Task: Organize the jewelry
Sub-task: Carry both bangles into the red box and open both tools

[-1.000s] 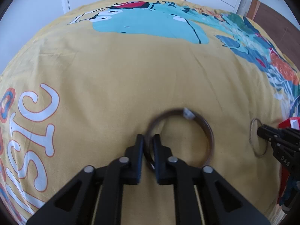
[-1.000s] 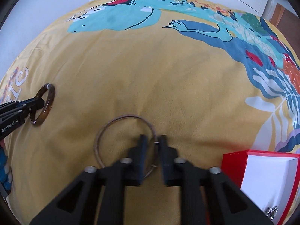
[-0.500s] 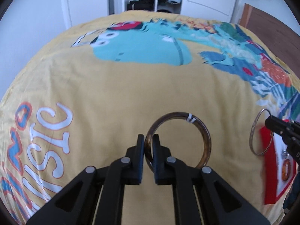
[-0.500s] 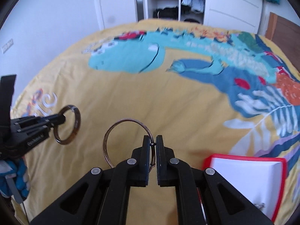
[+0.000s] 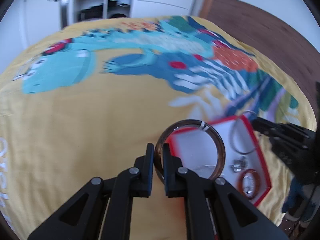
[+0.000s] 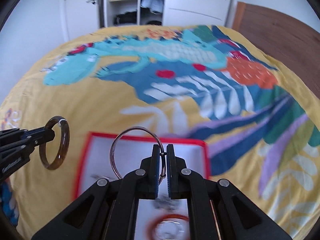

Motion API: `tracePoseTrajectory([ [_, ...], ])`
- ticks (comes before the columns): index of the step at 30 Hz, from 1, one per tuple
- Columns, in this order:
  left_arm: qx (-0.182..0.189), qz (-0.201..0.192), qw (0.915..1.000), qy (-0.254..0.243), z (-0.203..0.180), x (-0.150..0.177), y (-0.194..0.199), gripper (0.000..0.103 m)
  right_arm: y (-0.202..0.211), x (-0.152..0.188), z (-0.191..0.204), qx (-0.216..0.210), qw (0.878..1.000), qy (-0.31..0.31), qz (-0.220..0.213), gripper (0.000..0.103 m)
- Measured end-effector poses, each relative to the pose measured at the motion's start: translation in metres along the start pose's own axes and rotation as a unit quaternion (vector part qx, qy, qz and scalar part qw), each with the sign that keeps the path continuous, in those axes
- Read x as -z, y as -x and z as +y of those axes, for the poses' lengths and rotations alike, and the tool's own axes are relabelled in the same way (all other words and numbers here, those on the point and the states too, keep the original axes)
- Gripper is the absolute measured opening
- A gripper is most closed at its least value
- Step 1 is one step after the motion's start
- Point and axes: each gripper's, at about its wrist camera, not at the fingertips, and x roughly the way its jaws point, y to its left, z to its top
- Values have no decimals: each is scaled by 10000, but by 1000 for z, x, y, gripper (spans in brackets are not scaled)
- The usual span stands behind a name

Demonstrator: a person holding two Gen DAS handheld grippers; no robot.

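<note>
Two bangles hang over the bed, one in each of my grippers. My left gripper (image 5: 158,156) pinches the brown bangle (image 5: 219,154) at the red box's (image 5: 258,142) left edge. My right gripper (image 6: 163,156) clamps the thin metal bangle (image 6: 115,146) directly above the box's white floor, so it is the nearer one to drop first.

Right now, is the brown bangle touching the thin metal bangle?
Apart. The right wrist view shows yellow bedspread between the brown bangle in the left claw and the thin metal bangle in the right claw.
</note>
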Motion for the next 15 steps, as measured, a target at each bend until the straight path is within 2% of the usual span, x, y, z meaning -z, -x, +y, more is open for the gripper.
tracePoseTrajectory([
  [4, -16, 201, 9991, -377, -49, 7, -32, 8, -24, 13, -18, 123, 9996, -12, 240, 7],
  [6, -76, 303, 9985, -447, -58, 13, -43, 8, -34, 20, -23, 155, 9992, 10, 357, 7],
  [11, -304, 628, 9961, -537, -61, 26, -69, 8, -52, 32, -28, 157, 9987, 51, 489, 6],
  [15, -450, 694, 9952, -532, -58, 32, -76, 9, -59, 35, -27, 160, 9981, 86, 582, 6],
])
